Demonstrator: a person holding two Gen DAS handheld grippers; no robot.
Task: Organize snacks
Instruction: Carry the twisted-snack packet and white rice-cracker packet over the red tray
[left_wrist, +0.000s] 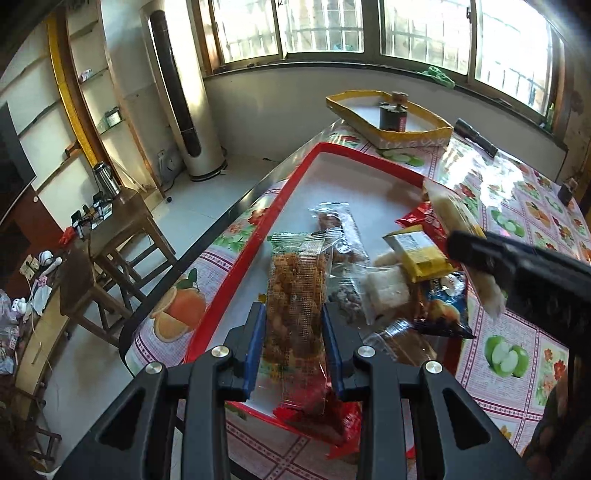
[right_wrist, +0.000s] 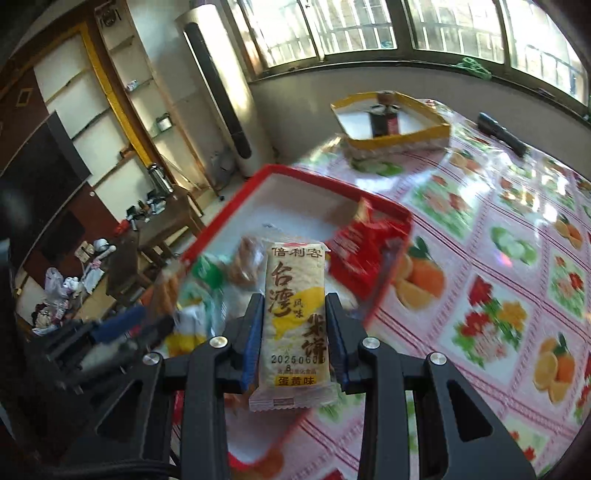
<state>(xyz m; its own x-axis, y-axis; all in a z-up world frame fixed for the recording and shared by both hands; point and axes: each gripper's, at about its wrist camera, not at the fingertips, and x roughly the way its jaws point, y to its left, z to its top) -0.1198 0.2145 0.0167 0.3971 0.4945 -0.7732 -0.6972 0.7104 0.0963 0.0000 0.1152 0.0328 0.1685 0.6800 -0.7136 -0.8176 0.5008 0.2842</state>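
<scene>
My left claw (left_wrist: 293, 325) clamps a clear crinkly packet of brown crunchy snack (left_wrist: 297, 295) over the red tray (left_wrist: 295, 181), crowded with loose wrappers. My right claw (right_wrist: 295, 321) grips a flat rice cracker packet (right_wrist: 295, 314), printed "台湾风味米饼" and "蛋黄味", above the glossy fruit-print tablecloth (right_wrist: 498, 295).

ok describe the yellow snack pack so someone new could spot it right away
Start at the red tray on the fruit-print tablecloth. In the snack heap at its right side lies the yellow pack, beside a white rice cake. It is the only solid yellow wrapper there.
</scene>
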